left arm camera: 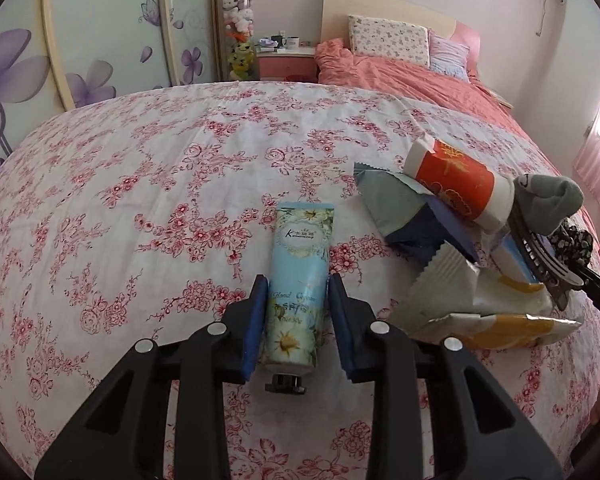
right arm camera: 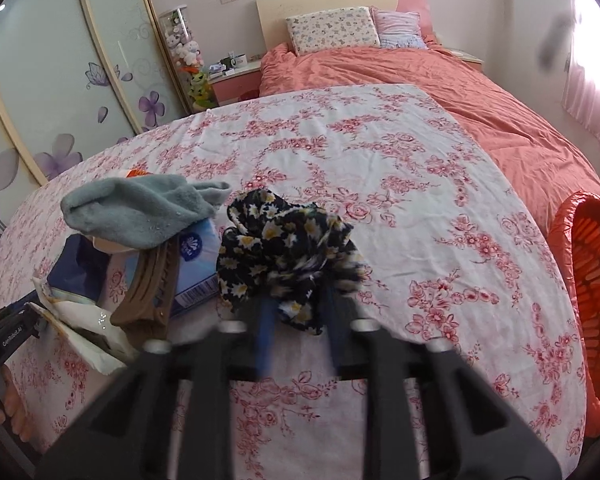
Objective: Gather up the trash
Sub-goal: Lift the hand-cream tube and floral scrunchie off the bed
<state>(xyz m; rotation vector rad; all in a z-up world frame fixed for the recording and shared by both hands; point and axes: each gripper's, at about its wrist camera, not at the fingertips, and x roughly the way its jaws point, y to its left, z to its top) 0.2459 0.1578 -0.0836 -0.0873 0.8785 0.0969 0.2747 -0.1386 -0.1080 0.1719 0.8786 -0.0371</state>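
left gripper [left arm camera: 298, 292]: jaws straddle a pale blue hand cream tube [left arm camera: 298, 276], one blue pad at each side of it, right pad against the tube, left pad at its edge with perhaps a sliver of gap; whether the pads press cannot be told. the tube lies flat on the floral sheet [left arm camera: 160, 200], black cap toward the camera, crimped end away.

right of the left gripper, near: a heap of oddments. contents: white and yellow wrappers [left arm camera: 480, 312], closest; grey and navy cloths [left arm camera: 400, 216], beyond; a red and white paper cup [left arm camera: 456, 188] on its side atop them; a grey sock [left arm camera: 552, 200] at the far right; a brown hair claw [left arm camera: 540, 256] beneath the sock.

right gripper [right arm camera: 300, 304]: clenched on a black daisy-print scrunchie [right arm camera: 288, 248], the fabric bunched between and over the blue pads; fingers blurred.

left of the right gripper, just beside: the hair claw [right arm camera: 148, 292] leaning on a blue tissue pack [right arm camera: 196, 268], the sock [right arm camera: 140, 212] draped above both.

right of the right gripper, well apart: an orange mesh bin [right arm camera: 596, 292] at the bed edge.

beyond both: a coral duvet [right arm camera: 460, 92], two pillows [right arm camera: 332, 34].
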